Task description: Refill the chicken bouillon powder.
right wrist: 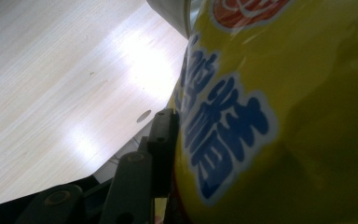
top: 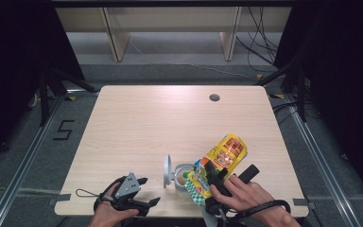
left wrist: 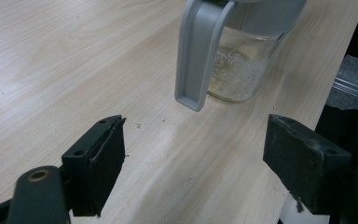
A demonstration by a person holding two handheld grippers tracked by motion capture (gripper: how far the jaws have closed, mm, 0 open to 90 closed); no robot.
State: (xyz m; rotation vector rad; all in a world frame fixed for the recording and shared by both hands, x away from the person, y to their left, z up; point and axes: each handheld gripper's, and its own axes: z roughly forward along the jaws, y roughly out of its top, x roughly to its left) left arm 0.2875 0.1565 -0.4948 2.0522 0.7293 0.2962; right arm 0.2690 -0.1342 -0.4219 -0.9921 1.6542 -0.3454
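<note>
My right gripper clamps yellow bag, hiding its far jaw; left gripper open; jar top cropped.

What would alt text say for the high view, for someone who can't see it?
A right claw grips a yellow snack bag, tipped towards an open clear container with a grey lid, near the front edge of a wooden table. The left claw rests open at the front-left edge, holding nothing.

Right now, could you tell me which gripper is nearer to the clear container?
Right. The right gripper, holding the yellow bag, is tipped against the clear container; the left gripper rests apart, jaws open toward it.
</note>
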